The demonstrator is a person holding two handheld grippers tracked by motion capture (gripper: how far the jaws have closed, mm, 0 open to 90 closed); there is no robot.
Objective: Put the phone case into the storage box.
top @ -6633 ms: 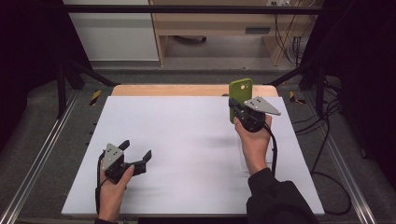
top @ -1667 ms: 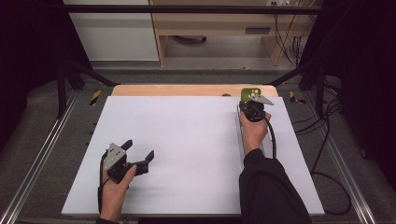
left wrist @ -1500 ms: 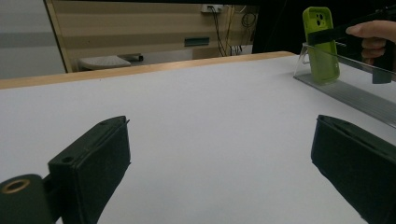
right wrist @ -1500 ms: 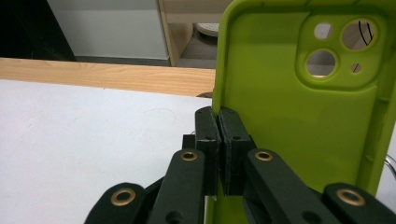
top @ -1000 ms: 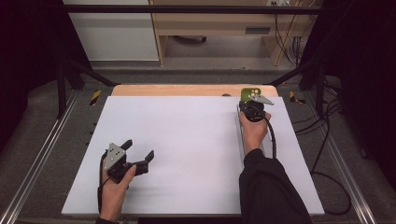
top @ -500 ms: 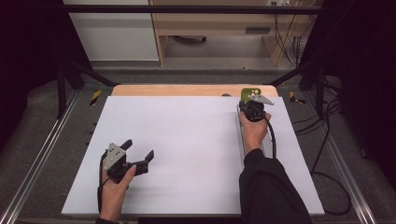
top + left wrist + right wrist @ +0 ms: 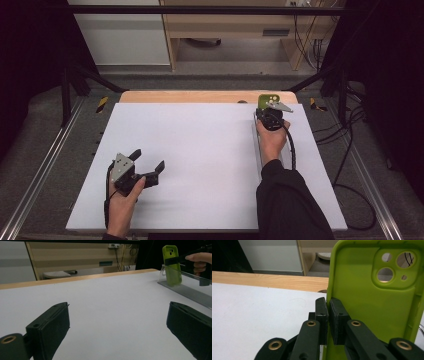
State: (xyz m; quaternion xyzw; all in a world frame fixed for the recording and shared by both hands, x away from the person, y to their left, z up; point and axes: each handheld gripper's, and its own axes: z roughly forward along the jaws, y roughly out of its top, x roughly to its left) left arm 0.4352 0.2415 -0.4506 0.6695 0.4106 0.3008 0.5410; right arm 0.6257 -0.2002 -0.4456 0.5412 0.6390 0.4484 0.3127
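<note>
Near edge, lower left of the high view: left hand-held gripper [image 7: 148, 167] rests low over the white surface [image 7: 200, 160], jaws spread wide, nothing between them. Its own view confirms a broad gap of bare surface between the two black pads [image 7: 51, 326].

Further up, right side of the high view: right hand-held gripper [image 7: 270, 111] is held at the far end of the surface, just short of the wooden strip [image 7: 200, 96]. It is clamped on the left edge of a green phone case [image 7: 374, 302], pads pinching the side wall about mid-height.

Clear acrylic stand [image 7: 186, 281] runs along the right side of the surface; in the left gripper view the case sits at its far end, lower edge behind the clear lip. Whether it is fully seated cannot be told.

Judgement: step in hand looks like setting the case in the stand. To do well: keep the case vertical, lower it straight until the bottom edge bears on the stand, unclench only then, withdraw sideways without dragging the wall.

Orientation: long axis upright; camera cut-outs at top; hollow inner face toward the right gripper's camera.
</note>
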